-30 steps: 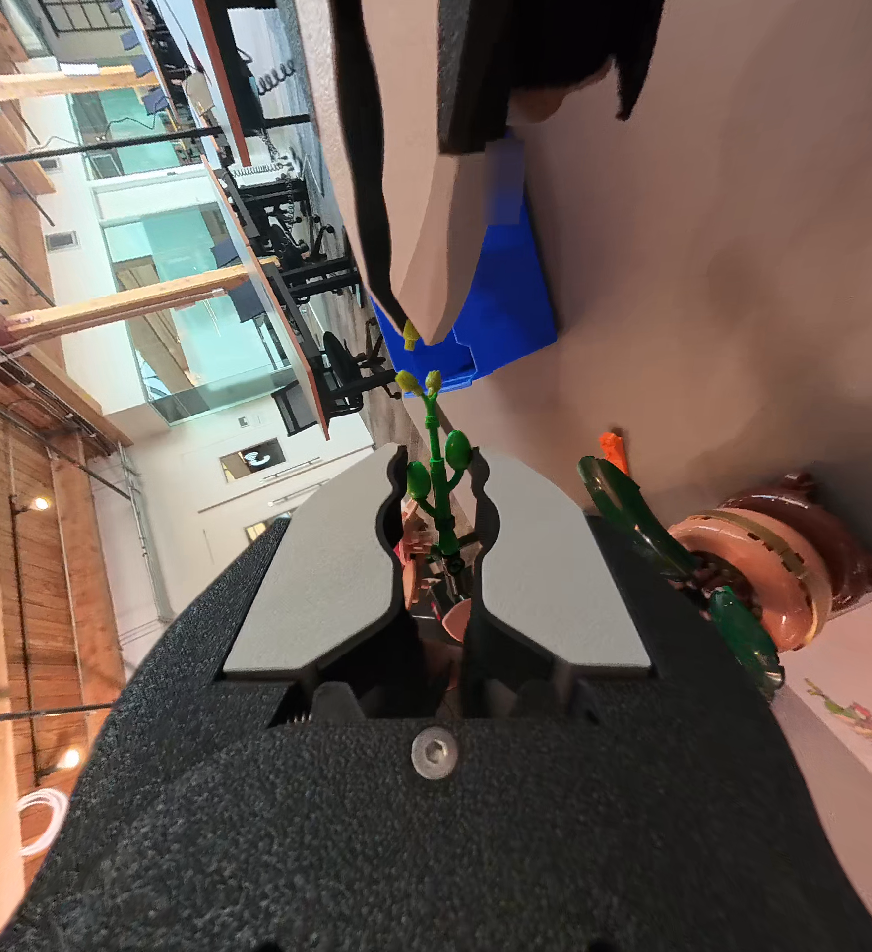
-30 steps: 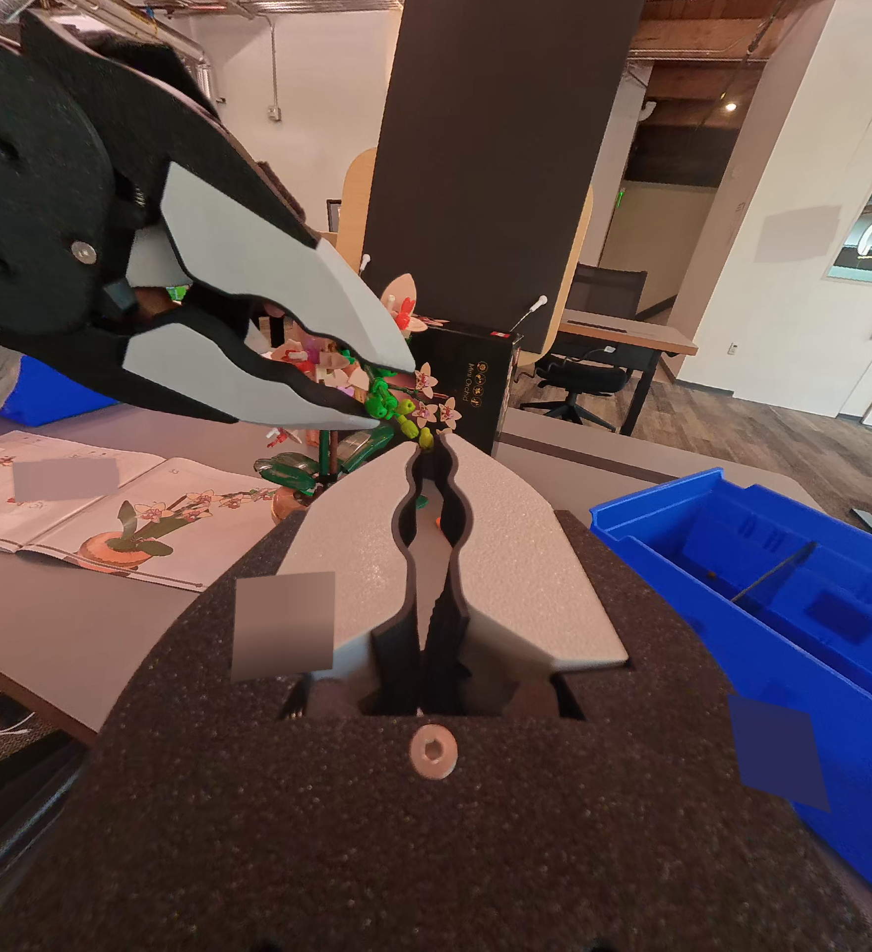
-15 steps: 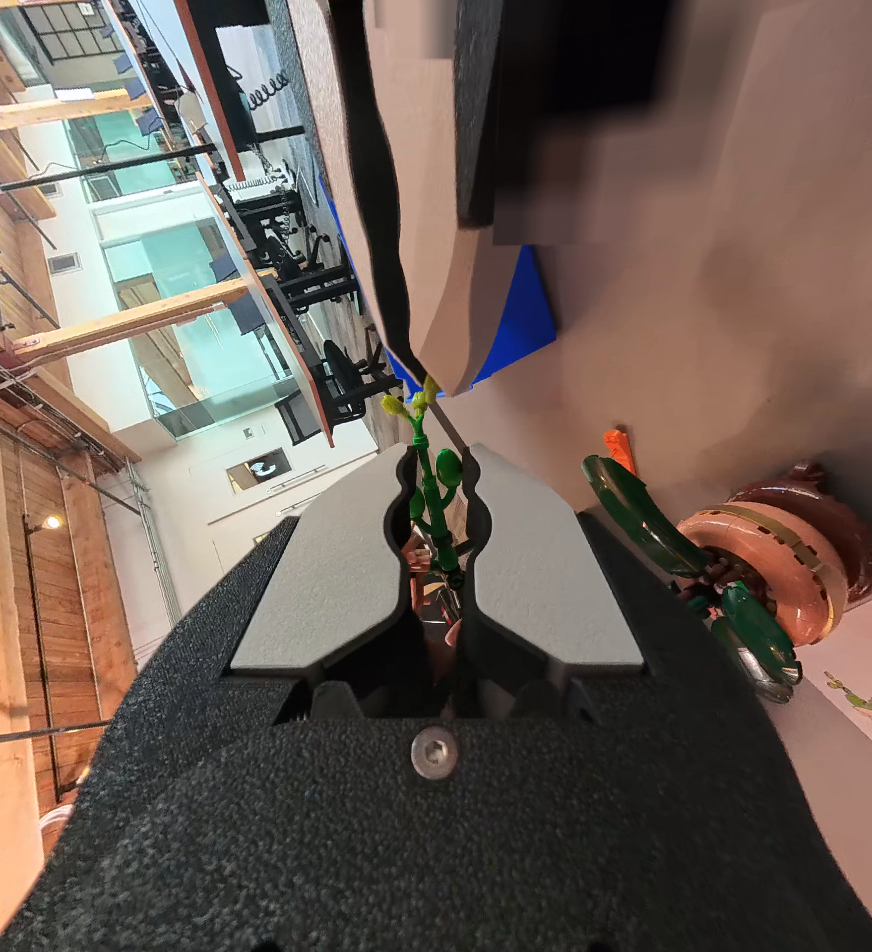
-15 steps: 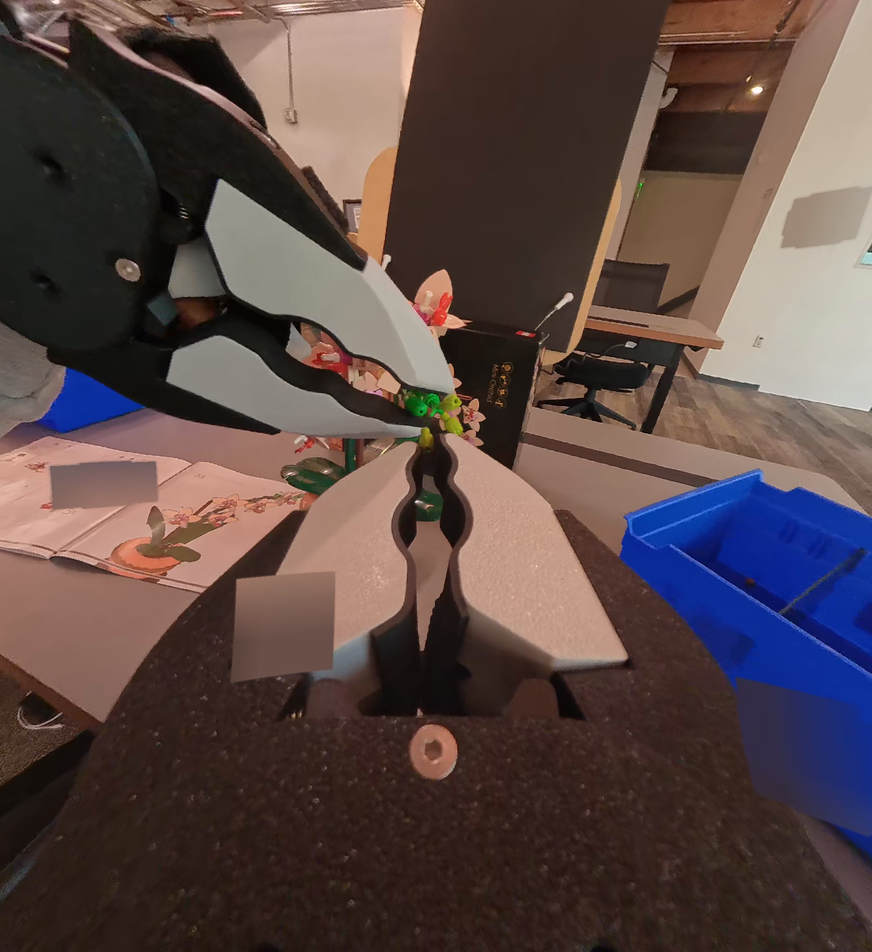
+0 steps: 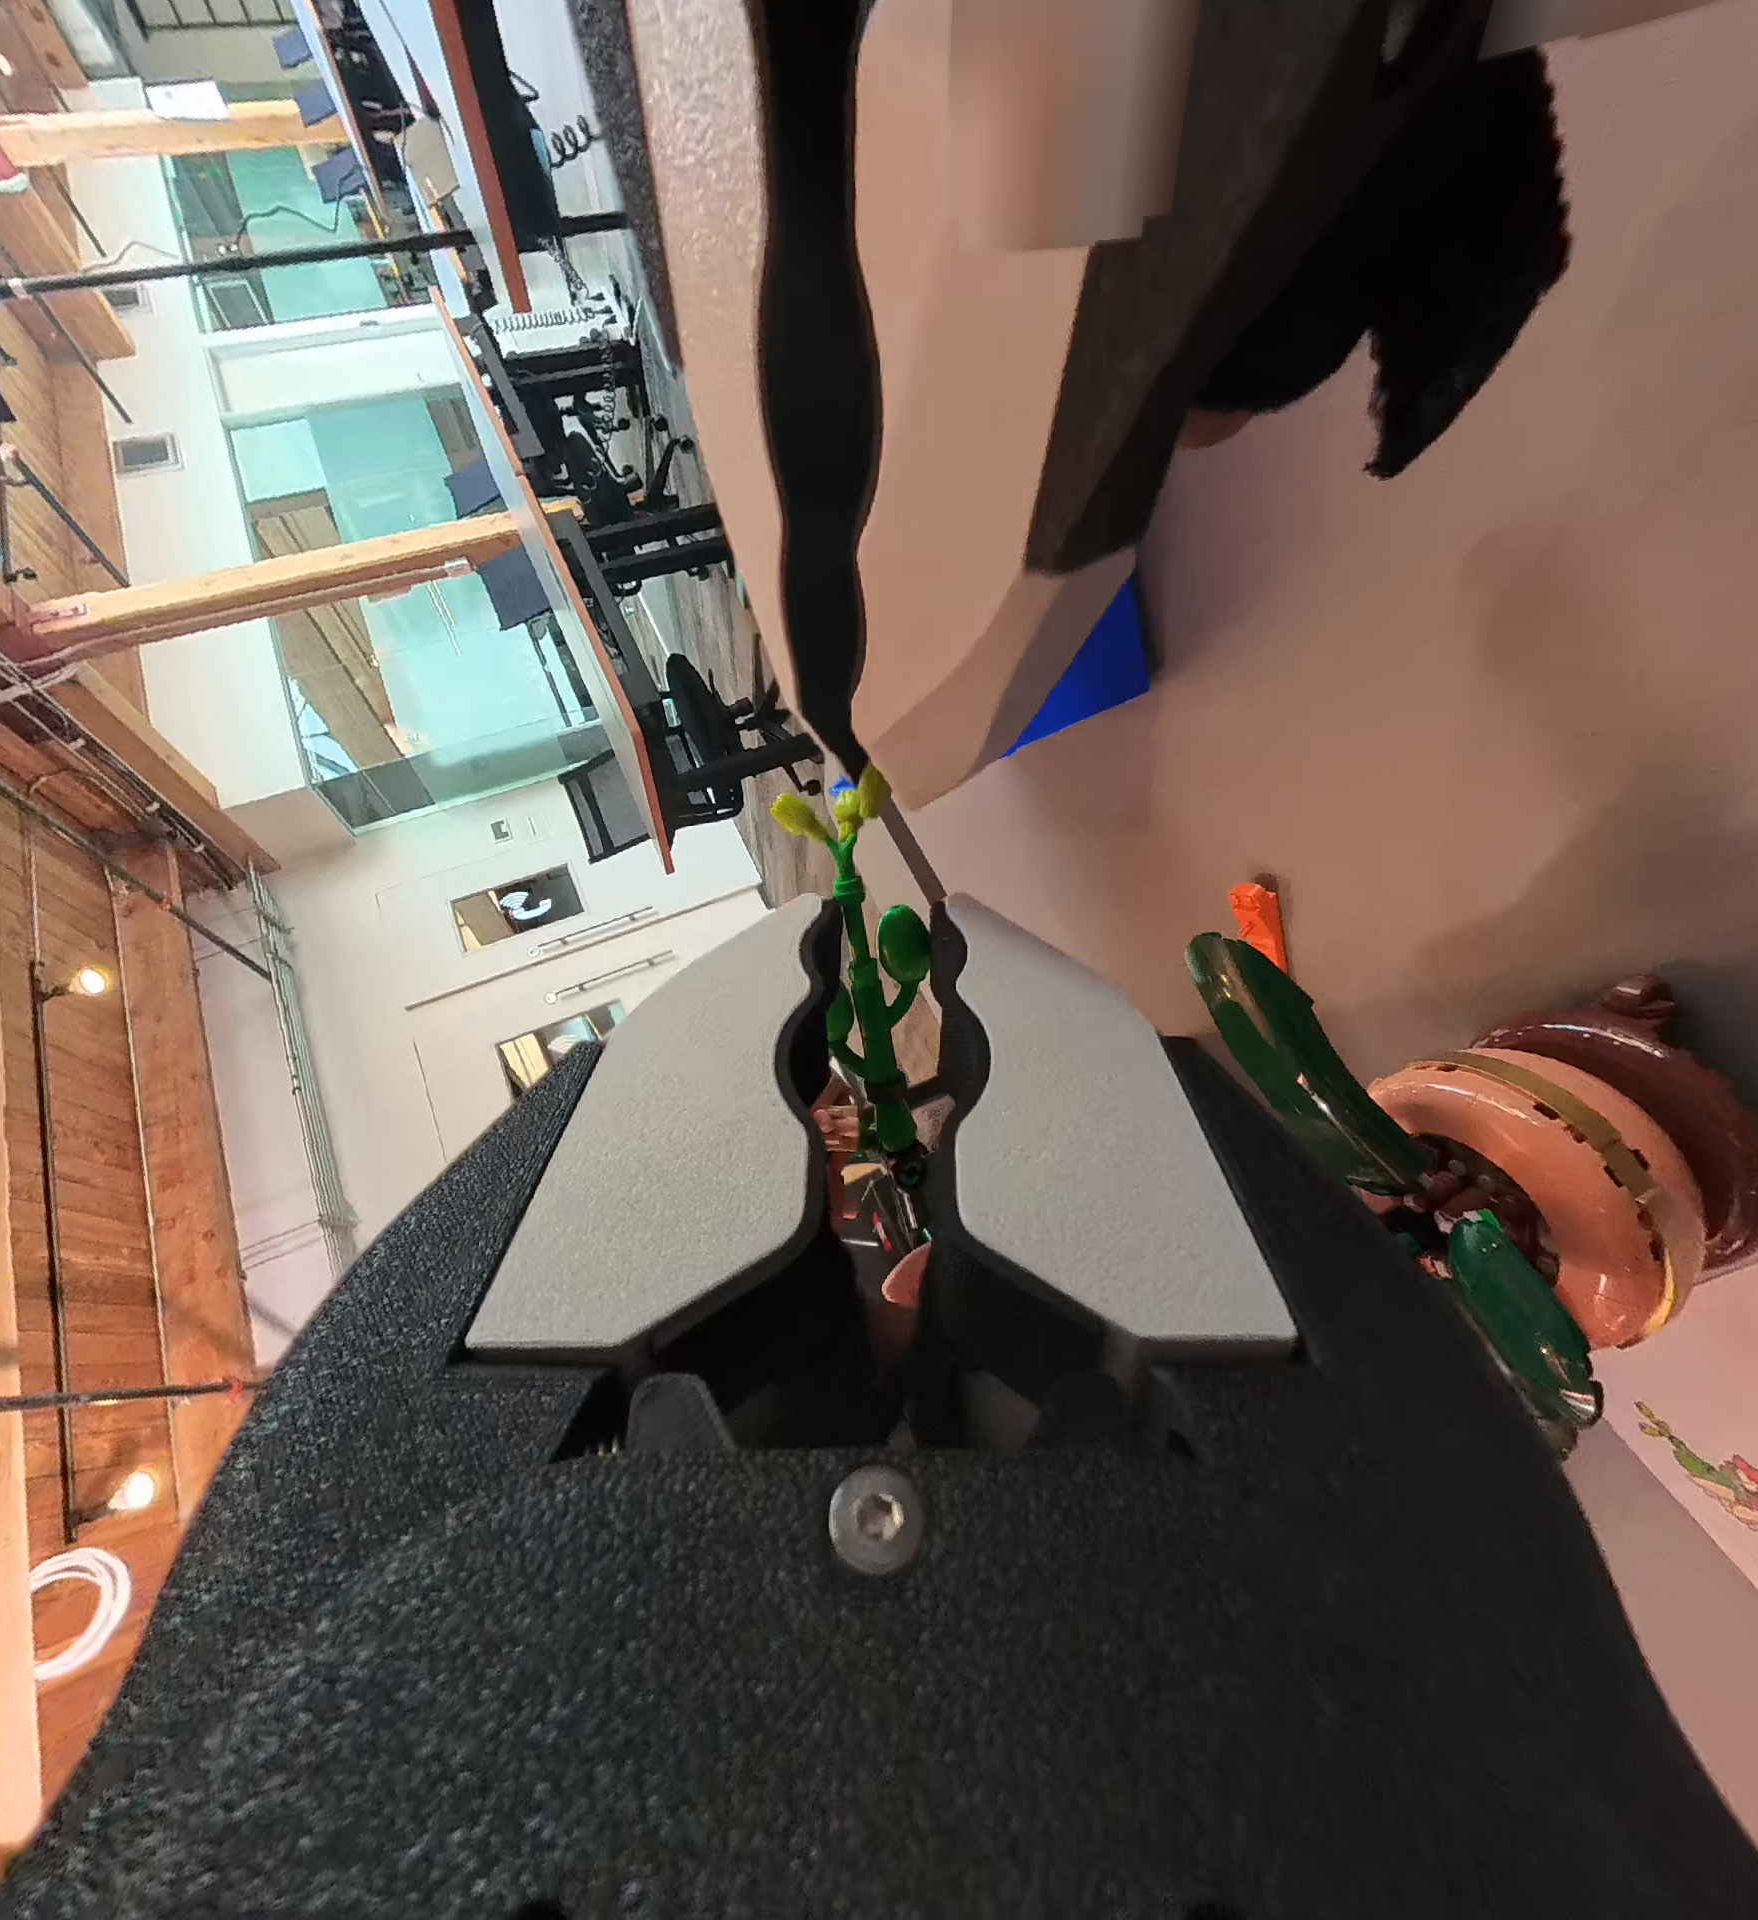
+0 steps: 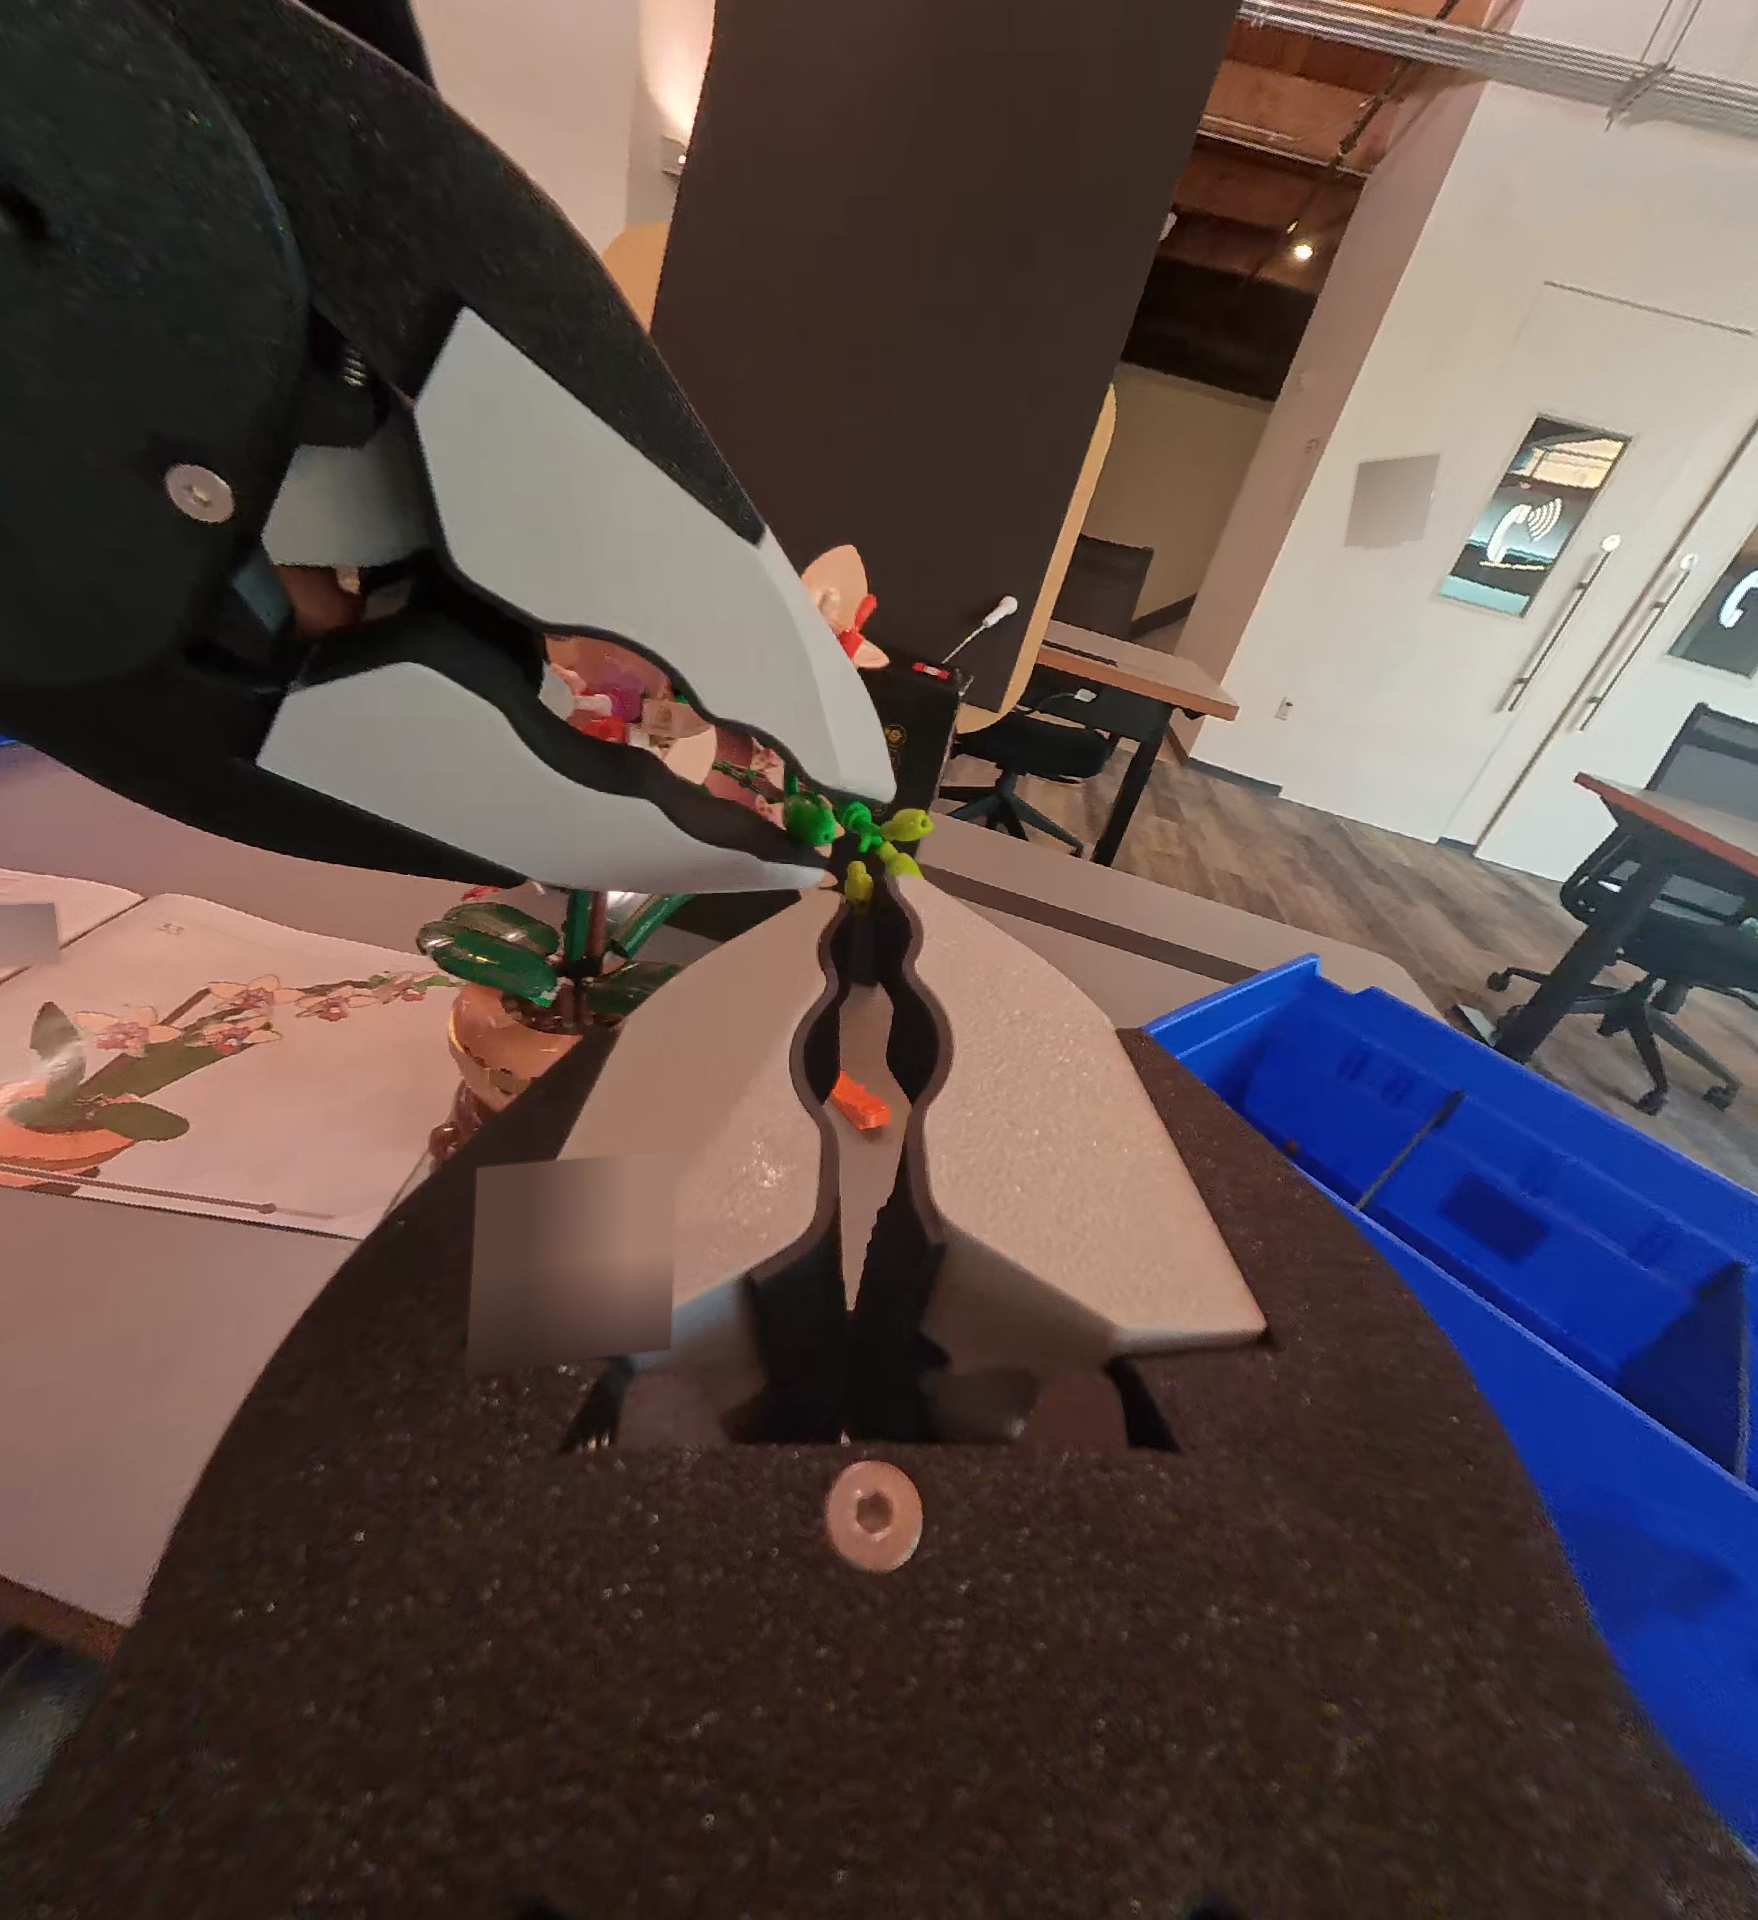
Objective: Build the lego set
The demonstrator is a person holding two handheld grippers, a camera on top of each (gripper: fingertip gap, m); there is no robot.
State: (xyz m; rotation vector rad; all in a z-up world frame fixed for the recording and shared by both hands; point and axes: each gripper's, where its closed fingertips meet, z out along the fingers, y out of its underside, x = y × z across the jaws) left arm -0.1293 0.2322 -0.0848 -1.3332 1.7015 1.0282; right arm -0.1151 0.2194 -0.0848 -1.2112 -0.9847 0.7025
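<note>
Above the table, left gripper clamping green stem, right gripper pinching a yellow bud

No legible writing anywhere.

Your grey surface carries an open instruction booklet, the potted lego plant beside it, a small orange piece, and a blue bin.

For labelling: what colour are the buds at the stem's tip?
Yellow-green buds, clearest in the left wrist view.
</note>
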